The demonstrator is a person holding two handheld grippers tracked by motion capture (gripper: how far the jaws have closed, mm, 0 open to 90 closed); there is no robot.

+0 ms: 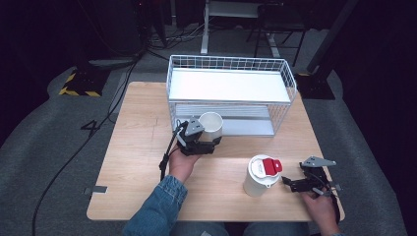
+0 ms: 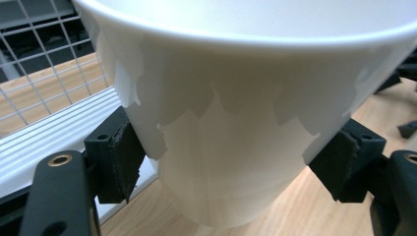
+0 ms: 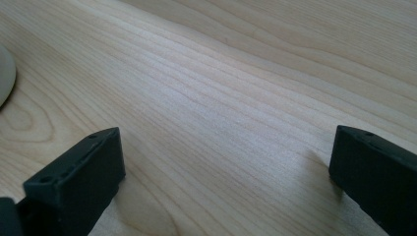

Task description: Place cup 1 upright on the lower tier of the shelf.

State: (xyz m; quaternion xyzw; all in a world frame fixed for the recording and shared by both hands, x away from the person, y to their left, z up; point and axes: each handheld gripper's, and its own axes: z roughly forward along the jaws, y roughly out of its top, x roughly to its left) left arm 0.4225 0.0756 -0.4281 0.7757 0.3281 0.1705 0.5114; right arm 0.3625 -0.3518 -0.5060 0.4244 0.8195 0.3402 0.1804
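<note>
1. White open plastic cup (image 1: pixel 211 126), upright with its long axis vertical, stands in the high view toward the far middle of the light wooden table (image 1: pixel 133 167), just in front of the white wire two-shelf rack (image 1: pixel 231 93) at the table's far edge. The left gripper (image 1: pixel 210 144) reaches it from the near side, its jaws on either side of the cup's lower wall, so the left hand (image 1: pixel 183 164) is plainly the nearer one. That forearm, in a denim sleeve (image 1: pixel 157 209), comes in from the near edge and angles forward. A second white tumbler with a red flip lid (image 1: pixel 262 174) stands near the near right corner, and the right gripper (image 1: pixel 285 183) lies low just to its right, pointing at it, apart from it.

2. In the left gripper view the cup (image 2: pixel 236 128) sits between the two black jaws, both pads pressed against its wall low down; I judge it held. The rack's wire and ribbed lower shelf (image 2: pixel 54 123) lie just behind on the left.

3. In the right gripper view the jaws stand wide apart over bare table (image 3: pixel 236 98), holding nothing; a pale curved edge, probably the tumbler's base (image 3: pixel 6 78), shows at the left.
</note>
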